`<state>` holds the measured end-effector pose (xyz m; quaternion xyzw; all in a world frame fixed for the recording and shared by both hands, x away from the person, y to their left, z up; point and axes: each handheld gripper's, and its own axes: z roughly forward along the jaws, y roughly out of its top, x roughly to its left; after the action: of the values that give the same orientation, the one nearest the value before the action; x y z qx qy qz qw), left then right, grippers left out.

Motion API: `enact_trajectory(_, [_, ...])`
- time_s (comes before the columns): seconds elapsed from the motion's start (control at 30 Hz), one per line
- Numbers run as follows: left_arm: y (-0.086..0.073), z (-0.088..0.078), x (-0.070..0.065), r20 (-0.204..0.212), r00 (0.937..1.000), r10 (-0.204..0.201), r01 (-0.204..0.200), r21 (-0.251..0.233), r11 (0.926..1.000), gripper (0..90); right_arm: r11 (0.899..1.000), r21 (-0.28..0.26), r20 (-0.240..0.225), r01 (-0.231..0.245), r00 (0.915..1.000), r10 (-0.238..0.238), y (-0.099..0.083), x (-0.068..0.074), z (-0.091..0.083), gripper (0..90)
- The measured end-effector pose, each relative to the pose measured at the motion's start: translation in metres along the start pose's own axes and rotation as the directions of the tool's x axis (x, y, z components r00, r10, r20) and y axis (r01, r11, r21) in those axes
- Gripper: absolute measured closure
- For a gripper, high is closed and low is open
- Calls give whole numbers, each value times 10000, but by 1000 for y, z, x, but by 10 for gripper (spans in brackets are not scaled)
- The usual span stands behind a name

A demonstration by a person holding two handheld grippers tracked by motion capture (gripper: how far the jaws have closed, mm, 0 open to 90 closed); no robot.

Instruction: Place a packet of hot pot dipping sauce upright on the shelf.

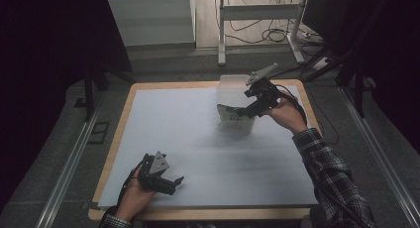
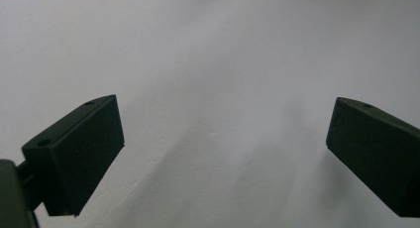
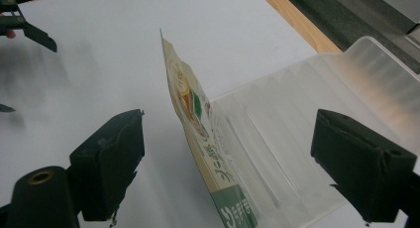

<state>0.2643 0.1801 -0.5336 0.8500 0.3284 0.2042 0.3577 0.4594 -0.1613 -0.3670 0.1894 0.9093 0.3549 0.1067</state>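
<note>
In the high view the right gripper (image 1: pixel 241 110) sits right of centre in the upper half of the frame, held by a hand in a checked sleeve (image 1: pixel 324 161), its tip at a clear plastic box (image 1: pixel 236 96) that stands on the white sheet (image 1: pixel 198 153) covering the table (image 1: pixel 119 134). A flat packet (image 1: pixel 231 115) with green print leans against the near side of the box, just at the gripper's tip.

In the right gripper view the packet (image 3: pixel 198 129) stands on edge in the middle of the frame, tilted, its printed face against the wall of the box (image 3: pixel 297 119). The two black jaws stand wide apart on either side of it and neither pad presses on it; the packet looks free, though its lower end is cut off by the frame edge.

The left gripper (image 1: pixel 171 182) rests low at the lower left of the high view, over the bare sheet. In the left gripper view its jaws are spread wide with only the sheet (image 2: pixel 213 64) between them.
</note>
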Motion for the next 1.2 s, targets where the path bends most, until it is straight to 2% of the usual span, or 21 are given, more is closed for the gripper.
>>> enact_trajectory(0.47, [0, 0, 0, -10, 10000, 17, -17, 53, 10000, 13, 9998, -140, 36, -136, 9999, 136, -7, 3, -5, 95])
enact_trajectory(0.8, [0, 0, -1, -7, 10000, 36, -36, 63, 10000, 13, 9983, -223, 167, -534, 9984, 538, -17, 3, -9, 61])
enact_trajectory(1.1, [0, 0, -1, -20, 10000, 48, -48, 69, 10000, 13, 9974, -304, 180, -657, 9976, 662, -23, 5, -13, 43])
enact_trajectory(1.2, [1, -1, 0, 115, 9999, -60, 60, -41, 10000, 12, 9964, -415, 187, -735, 9971, 743, -26, 6, -17, 36])
